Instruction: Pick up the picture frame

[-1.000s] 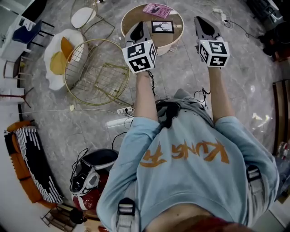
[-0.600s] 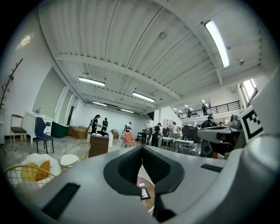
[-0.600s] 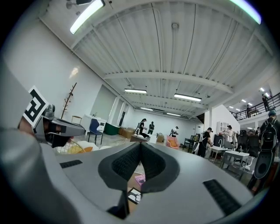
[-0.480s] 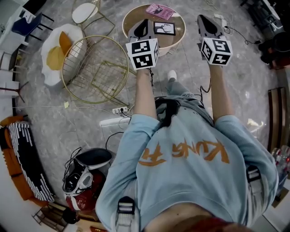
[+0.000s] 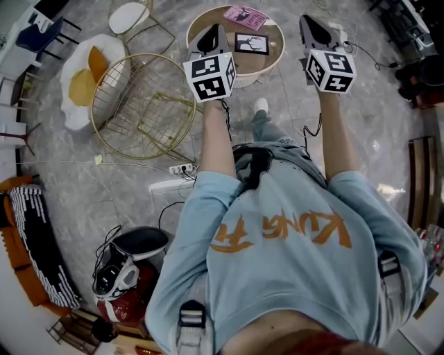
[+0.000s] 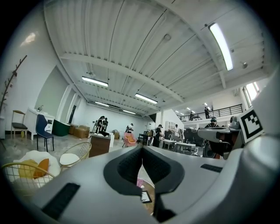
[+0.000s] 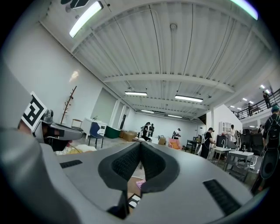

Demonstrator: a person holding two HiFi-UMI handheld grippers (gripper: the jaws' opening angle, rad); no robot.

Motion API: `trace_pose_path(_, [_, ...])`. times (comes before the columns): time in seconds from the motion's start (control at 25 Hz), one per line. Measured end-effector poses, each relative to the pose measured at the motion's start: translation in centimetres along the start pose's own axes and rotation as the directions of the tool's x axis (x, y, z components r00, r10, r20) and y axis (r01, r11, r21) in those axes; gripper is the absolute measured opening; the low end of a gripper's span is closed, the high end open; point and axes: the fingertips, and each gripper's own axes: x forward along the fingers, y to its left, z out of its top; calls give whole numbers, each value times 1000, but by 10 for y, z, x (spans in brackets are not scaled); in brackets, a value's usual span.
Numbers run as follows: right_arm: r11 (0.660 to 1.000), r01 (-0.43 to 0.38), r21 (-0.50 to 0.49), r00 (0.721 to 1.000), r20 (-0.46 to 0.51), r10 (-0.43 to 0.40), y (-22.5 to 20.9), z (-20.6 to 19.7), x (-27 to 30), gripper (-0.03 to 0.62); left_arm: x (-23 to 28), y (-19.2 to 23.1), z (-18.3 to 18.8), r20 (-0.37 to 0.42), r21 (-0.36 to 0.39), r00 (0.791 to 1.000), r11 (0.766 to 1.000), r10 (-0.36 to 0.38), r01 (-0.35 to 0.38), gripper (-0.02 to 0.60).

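The picture frame (image 5: 251, 44) is small and black with a white picture, and it lies flat on a round wooden table (image 5: 208, 21) at the top of the head view. A pink book (image 5: 244, 14) lies beyond it. My left gripper (image 5: 211, 32) is held level over the table's left edge, just left of the frame, shut and empty. My right gripper (image 5: 309, 23) hangs right of the table, over the floor, also shut and empty. In the left gripper view the frame (image 6: 145, 197) shows below the closed jaws (image 6: 142, 159). The right gripper view shows its closed jaws (image 7: 141, 153) above the frame (image 7: 132, 200).
A gold wire chair (image 5: 142, 104) lies on its side left of the table, beside a white seat with yellow cushions (image 5: 83, 80). A power strip (image 5: 182, 168) and cables lie on the marble floor. A dark helmet-like thing (image 5: 128, 263) sits at lower left. People stand far off in the hall.
Both grippers have moved forward toward the round table. The left one now reaches over the table's edge beside the frame. Both stay shut.
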Motion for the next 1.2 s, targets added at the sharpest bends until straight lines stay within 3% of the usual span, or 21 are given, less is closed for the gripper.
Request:
trace_pose_path(0.36, [998,29,52,999,-39,-27,-34,-36,24,-3,41,-9,-23,-51,8,998,1000,-21,21,20])
trace_pose_path(0.56, [999,12,51,999,-53,-10,-47,-47,46,-3,63,-3,-30,-61,-23,998,1000,-2,0,20])
trace_pose_path(0.96, [993,17,119,994,-105,-5,-98,-84,105,-3,141,-4,-47,-134,-27,991,999,13,-17,20])
trace_pose_path(1.2, [981,27,192,987,-161,4,-149,-116,162,-3,213,-15,-50,-177,-71,984,997,13,-26,20])
